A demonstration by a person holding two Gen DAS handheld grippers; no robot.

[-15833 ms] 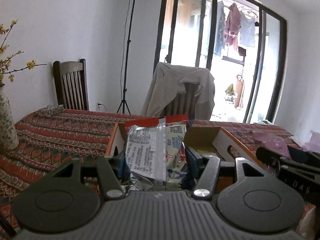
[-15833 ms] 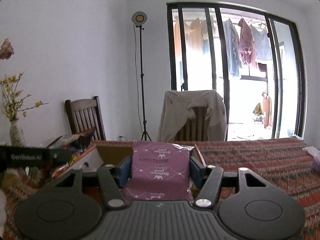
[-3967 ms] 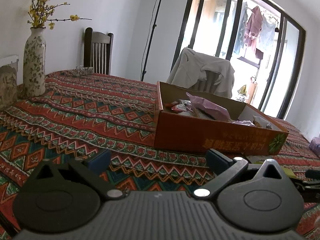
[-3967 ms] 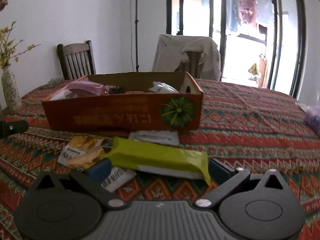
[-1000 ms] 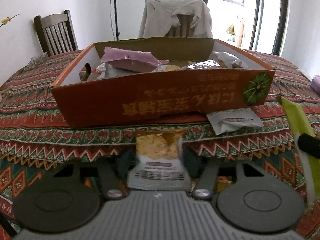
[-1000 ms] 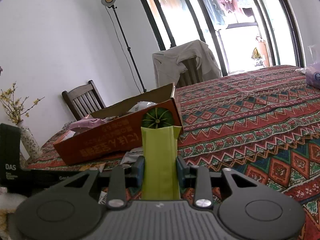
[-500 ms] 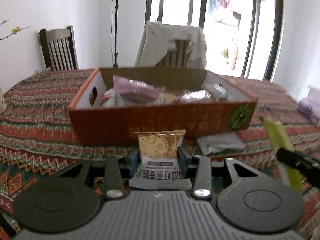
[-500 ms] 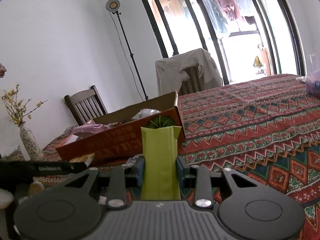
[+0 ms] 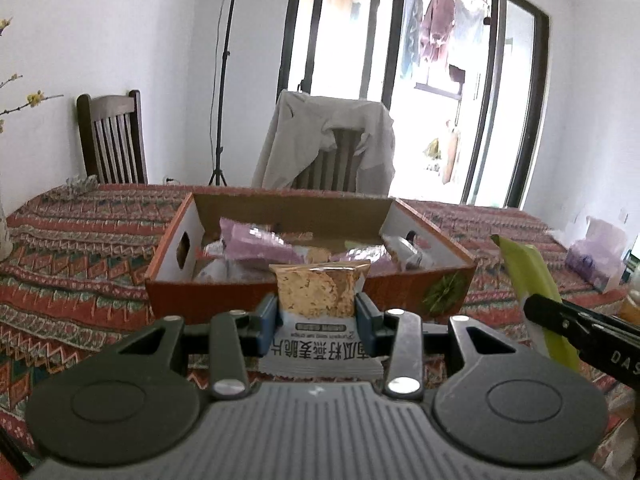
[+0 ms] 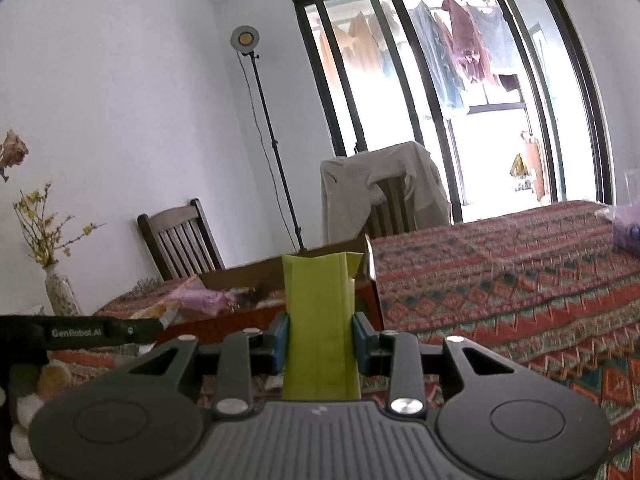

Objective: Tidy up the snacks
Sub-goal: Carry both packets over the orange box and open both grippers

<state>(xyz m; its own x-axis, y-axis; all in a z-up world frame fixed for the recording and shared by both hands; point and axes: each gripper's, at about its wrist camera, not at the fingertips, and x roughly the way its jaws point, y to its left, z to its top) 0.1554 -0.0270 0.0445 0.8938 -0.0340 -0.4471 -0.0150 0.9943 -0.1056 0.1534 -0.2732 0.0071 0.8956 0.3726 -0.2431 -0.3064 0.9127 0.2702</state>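
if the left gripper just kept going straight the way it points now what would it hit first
Probably the near wall of the orange cardboard box, straight ahead of the left gripper, which holds a cracker packet. Depth is unclear; it might clear the rim.

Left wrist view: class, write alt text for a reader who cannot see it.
The left gripper clamps a clear-windowed cracker packet in front of an open orange cardboard box of snacks on a patterned red tablecloth; a yellow-green wrapper shows at right.

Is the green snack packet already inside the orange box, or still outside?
Outside: the right gripper holds the green packet before the orange box.
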